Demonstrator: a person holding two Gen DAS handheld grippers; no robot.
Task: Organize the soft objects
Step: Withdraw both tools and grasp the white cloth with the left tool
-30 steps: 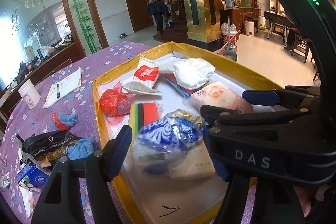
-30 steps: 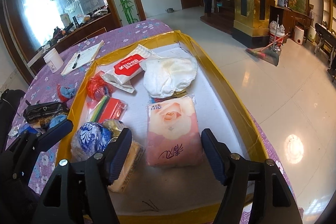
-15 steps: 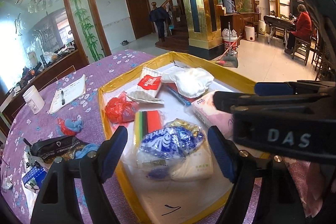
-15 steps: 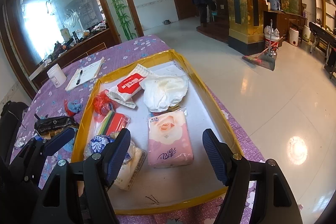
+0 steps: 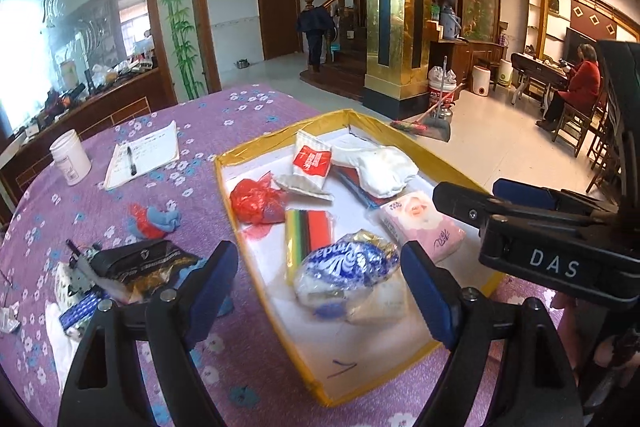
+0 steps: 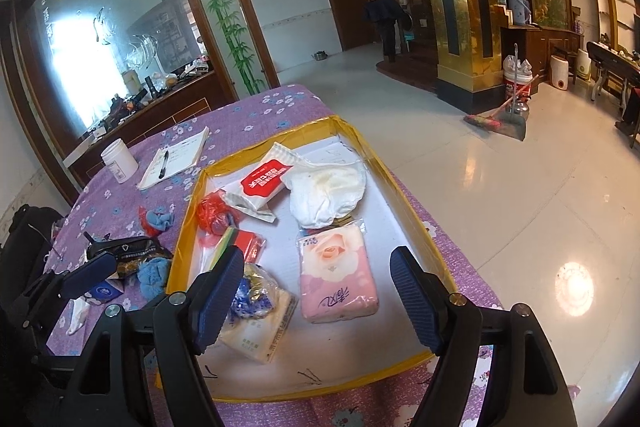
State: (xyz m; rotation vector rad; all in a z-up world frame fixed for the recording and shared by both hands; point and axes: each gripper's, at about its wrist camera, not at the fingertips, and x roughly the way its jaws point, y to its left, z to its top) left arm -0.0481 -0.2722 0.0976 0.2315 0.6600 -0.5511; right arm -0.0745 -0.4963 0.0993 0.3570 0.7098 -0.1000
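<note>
A: What carries everything?

B: A tabletop (image 5: 248,107) under a purple flowered cloth, with a shallow yellow-rimmed tray (image 6: 412,211) on it.

A: And the grippers?

B: Both tilt down over the tray's near end. The left gripper (image 5: 316,291) has its jaws apart, having just been widening, nothing pressed between them. The blue-and-white printed bag (image 5: 344,267) lies in the tray below their gap, on a cream tissue pack (image 6: 260,331). The right gripper (image 6: 320,303) is likewise spread, just opened further, pads clear of everything. The pink rose-print tissue pack (image 6: 336,275) lies flat in the tray between its fingers' lines, untouched.

A: Farther up the tray?

B: A crumpled white cloth (image 6: 328,191), a white packet with a red label (image 6: 260,179), a red plastic bag (image 5: 252,201), a striped coloured pack (image 5: 308,231).

A: Any writing?

B: "DAS" on the right gripper's body, seen from the left wrist. The packs' characters are too small to read.

A: Off the tray?

B: A black pouch (image 5: 140,259), a blue-red cloth ball (image 5: 156,221), a notebook with pen (image 5: 144,155), a white jar (image 5: 70,157).
</note>
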